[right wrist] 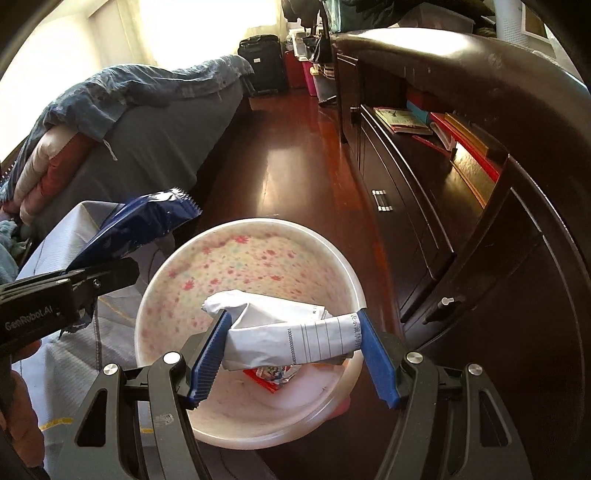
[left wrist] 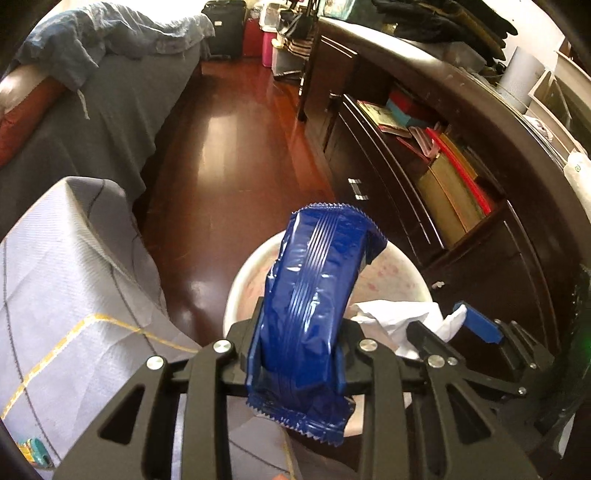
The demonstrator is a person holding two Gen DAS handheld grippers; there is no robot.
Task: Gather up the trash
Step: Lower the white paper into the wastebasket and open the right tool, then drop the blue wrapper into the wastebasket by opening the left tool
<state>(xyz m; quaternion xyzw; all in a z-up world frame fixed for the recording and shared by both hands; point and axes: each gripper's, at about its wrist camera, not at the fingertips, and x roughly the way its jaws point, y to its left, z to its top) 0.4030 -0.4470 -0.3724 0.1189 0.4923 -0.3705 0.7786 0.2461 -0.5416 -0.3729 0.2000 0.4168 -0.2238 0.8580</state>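
Above floral bin (right wrist: 258,254), crumpled paper (right wrist: 288,339) spans right tongs (right wrist: 295,354).

The wrapper (left wrist: 310,295) is deep blue and glossy, with fine raised stripes along its length and zigzag edges. The bin (right wrist: 332,258) is white outside; its inner wall has a pattern of small pink and red flowers. The crumpled paper (right wrist: 291,332) is white with thin black printed lines. Under it lies a red and white scrap (right wrist: 271,374). The fingers (right wrist: 207,358) have blue ribbed pads on black frames. The floor (left wrist: 229,147) is shiny red-brown wood. The cabinet (right wrist: 480,258) on the right is dark brown. The bed (left wrist: 92,129) cover is grey, with a faded blue blanket (left wrist: 92,33) on it.
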